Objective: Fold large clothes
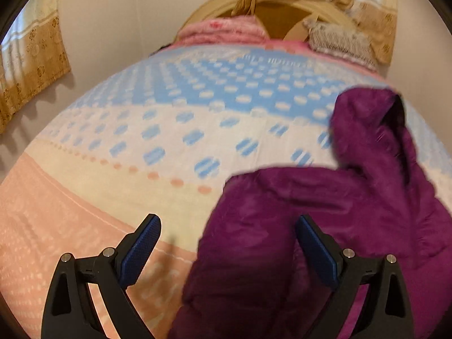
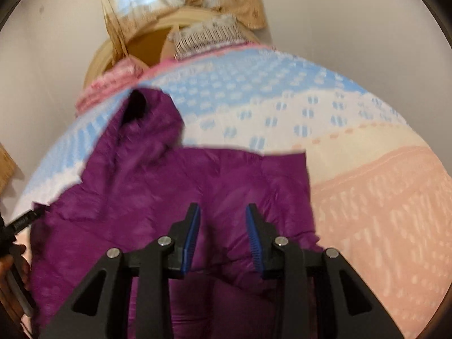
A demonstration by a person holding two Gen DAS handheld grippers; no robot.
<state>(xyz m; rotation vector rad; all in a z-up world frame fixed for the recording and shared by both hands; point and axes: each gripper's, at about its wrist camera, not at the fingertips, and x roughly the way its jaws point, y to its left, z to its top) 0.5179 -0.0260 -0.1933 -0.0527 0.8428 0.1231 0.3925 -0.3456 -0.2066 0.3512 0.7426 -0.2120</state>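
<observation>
You're holding both the left gripper (image 1: 227,227) and right gripper (image 2: 223,212) spread, empty, over the purple jacket (image 2: 158,197) lying on the bed (image 1: 118,130).

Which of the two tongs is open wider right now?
The left tongs: their pads stand far apart over the purple jacket's edge, unlike the narrower right tongs.

Soft window daylight, motion blur, fisheye-warped edges.

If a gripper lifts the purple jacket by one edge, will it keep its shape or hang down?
The purple jacket would probably hang down: it lies soft and creased on the bedspread. Its puffy, quilted look suggests little weight. The shiny fabric may slip between the pads.
</observation>
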